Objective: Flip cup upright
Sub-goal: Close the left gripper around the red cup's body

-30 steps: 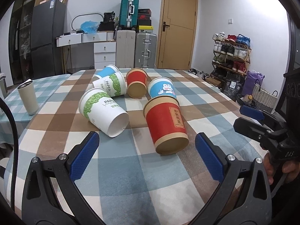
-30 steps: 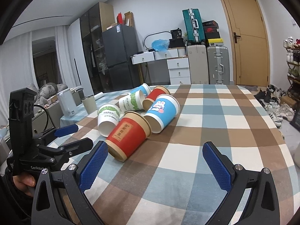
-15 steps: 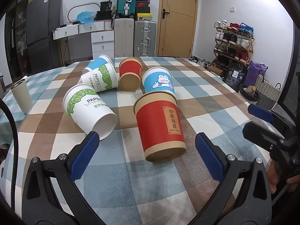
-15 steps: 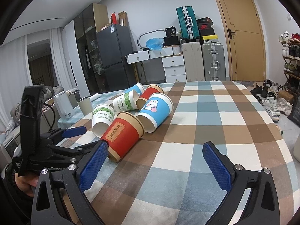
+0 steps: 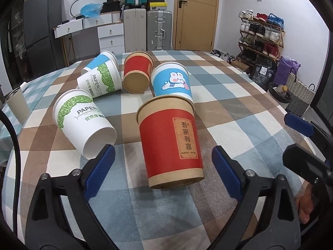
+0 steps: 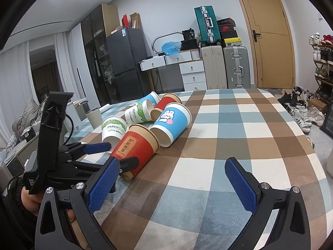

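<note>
— Tongs on the left [image 5: 163, 160] gape wide; that red cup [image 5: 169, 143] lies on its side on the desk [image 5: 239, 108], base toward them.
— Thin paper, light, I'd guess. Pinch mid-wall gently, or it'll buckle.
— Right tongs [image 6: 172, 184] are spread apart too, holding nothing, off beside it.

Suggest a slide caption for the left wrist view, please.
Open left gripper nears toppled red paper cup among five other cups.
</note>
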`<state>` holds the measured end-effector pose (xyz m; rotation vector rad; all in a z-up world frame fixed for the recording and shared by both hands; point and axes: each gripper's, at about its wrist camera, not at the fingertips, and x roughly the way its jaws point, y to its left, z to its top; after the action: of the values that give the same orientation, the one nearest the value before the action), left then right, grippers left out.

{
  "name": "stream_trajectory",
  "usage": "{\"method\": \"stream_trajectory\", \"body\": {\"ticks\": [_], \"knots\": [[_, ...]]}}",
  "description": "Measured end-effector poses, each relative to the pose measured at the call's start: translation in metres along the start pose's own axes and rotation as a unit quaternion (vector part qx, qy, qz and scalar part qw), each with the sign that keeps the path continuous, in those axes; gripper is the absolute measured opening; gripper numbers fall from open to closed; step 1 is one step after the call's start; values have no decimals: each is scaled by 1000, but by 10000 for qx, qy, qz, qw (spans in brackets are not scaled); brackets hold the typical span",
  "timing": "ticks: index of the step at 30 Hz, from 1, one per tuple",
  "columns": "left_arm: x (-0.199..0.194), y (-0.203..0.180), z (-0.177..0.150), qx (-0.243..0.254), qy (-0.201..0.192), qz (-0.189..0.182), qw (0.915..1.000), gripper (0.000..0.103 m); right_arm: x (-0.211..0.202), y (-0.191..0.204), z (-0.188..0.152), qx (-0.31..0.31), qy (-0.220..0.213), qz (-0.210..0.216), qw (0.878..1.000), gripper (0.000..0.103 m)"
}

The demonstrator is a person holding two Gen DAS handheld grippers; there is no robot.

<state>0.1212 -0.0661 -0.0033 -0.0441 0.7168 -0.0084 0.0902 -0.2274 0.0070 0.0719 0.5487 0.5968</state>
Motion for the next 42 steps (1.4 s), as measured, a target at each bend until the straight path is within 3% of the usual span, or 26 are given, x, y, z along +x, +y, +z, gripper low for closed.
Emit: {"method": "stream_trajectory", "body": {"ticks": [4, 6, 18, 42], "knots": [[7, -3, 0, -7, 133, -85, 9999, 74, 0, 0, 0, -5, -2, 0, 10000, 103], [9, -3, 0, -31, 166, -147, 9997, 58, 0, 0, 0, -11, -1, -3, 10000, 103], [-6, 5, -6, -264, 46, -276, 9993, 56, 0, 0, 0, -22, 2, -6, 10000, 103], [-89, 30, -42, -561, -477, -389, 9965, 56, 1, 5, -1, -148, -10, -10, 9999, 103]]}}
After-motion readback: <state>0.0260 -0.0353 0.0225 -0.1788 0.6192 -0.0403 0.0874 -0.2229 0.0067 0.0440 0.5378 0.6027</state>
